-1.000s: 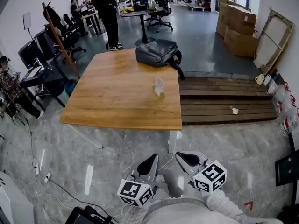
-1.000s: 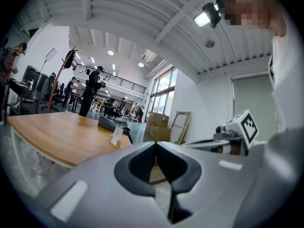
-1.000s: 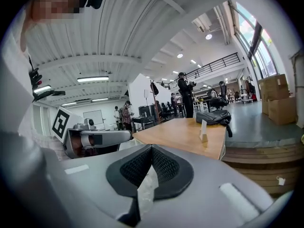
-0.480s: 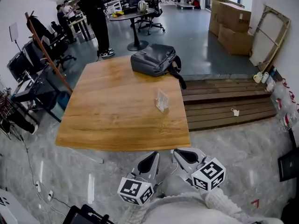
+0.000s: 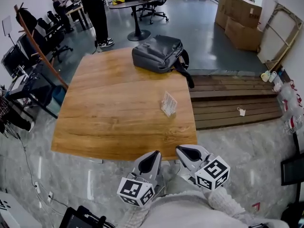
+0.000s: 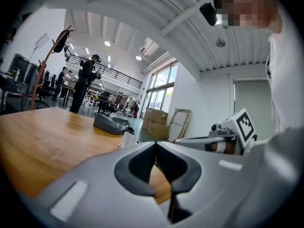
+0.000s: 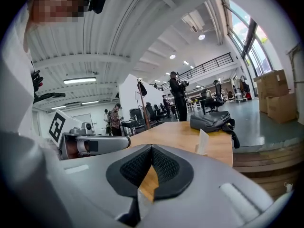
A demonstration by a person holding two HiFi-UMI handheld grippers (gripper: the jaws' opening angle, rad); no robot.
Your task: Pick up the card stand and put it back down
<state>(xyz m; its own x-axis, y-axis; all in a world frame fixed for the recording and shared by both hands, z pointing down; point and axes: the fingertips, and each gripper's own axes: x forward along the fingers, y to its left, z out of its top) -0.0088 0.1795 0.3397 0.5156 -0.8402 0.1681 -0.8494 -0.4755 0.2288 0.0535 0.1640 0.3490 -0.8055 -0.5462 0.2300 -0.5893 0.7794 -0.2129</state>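
The small clear plastic card stand [image 5: 168, 103], a thin upright leaf with a pale card in it, stands on the square light-brown wooden table [image 5: 109, 108], towards the table's right edge and about midway along it, with bare wood all round. It looks very light and stiff, with smooth faces that are likely to be slippery. A firm squeeze across the thin leaf near its top edge seems the safest hold. A nudge lower down would probably slide or tip it, and hard plastic of this kind may crack if pinched too hard. At the table's far right corner lies a dark grey soft backpack [image 5: 156, 53], one strap hanging over the edge, well apart from the stand. Just short of the table's near edge, over the floor, are the grey left gripper [image 5: 154, 155] and the grey right gripper [image 5: 183, 150], side by side and pointed towards the stand. Each has its dark pads pressed together with nothing between them. Beyond the table's right side lies a low brown slatted wooden platform [image 5: 232, 99].
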